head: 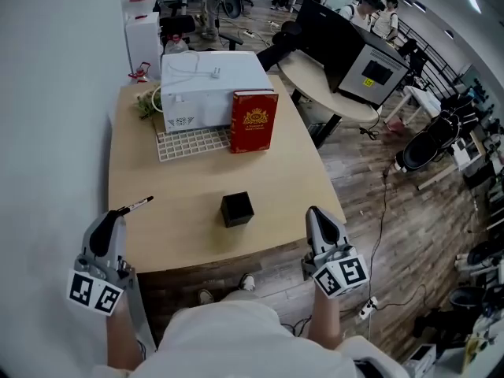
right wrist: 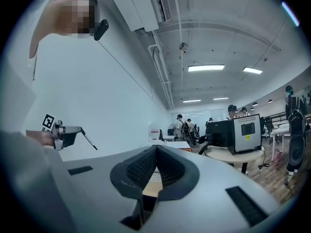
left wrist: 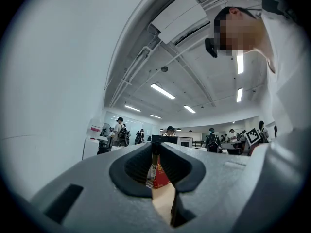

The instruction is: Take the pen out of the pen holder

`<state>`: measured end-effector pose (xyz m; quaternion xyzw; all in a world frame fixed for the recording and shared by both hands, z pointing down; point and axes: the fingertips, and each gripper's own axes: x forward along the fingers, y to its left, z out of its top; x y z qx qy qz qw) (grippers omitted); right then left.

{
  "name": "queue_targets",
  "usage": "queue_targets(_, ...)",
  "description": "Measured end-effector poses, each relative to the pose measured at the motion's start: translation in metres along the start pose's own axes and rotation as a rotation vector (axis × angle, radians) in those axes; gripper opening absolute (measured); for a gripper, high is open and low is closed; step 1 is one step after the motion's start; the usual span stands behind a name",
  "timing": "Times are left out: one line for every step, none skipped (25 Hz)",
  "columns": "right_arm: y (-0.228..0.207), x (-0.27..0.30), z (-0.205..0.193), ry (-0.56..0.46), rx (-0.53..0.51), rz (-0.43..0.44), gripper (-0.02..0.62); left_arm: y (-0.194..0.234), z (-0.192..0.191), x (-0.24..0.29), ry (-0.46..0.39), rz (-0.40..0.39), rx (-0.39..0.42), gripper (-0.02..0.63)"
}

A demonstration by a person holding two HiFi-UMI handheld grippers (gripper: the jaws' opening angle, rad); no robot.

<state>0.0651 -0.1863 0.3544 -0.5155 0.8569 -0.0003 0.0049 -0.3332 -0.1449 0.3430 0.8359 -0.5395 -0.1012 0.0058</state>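
While our left gripper pinches the pen, we judge it already out.
The pen juts far-right from the jaws, seemingly level; the pen holder stands to the right, nearer our closed, empty right gripper.

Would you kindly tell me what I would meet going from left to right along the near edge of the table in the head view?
left gripper → pen, clamped in its jaws → pen holder → right gripper
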Motion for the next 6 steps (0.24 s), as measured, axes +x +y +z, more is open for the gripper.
queue_targets(0.003,0.0,-0.001,0.001,0.0,0.003,0.002,0.001,-0.001,-0.003,0.0,0.001,-0.002,0.058)
queue_targets(0.006,0.0,-0.001,0.001,-0.001,0.006,0.002,0.001,-0.001,-0.005,0.0,0.001,-0.004,0.058)
queue_targets(0.01,0.0,-0.002,0.002,-0.002,0.009,0.002,0.002,-0.001,-0.008,-0.001,0.001,-0.005,0.058)
queue_targets(0.013,0.0,-0.002,0.002,-0.004,0.012,0.002,0.003,-0.001,-0.01,-0.001,0.001,-0.007,0.058)
queue_targets(0.015,0.0,-0.002,0.002,-0.006,0.014,0.002,0.004,-0.001,-0.012,-0.001,0.002,-0.008,0.058)
queue_targets(0.018,0.0,-0.002,0.002,-0.008,0.017,0.002,0.004,-0.001,-0.014,-0.001,0.002,-0.009,0.058)
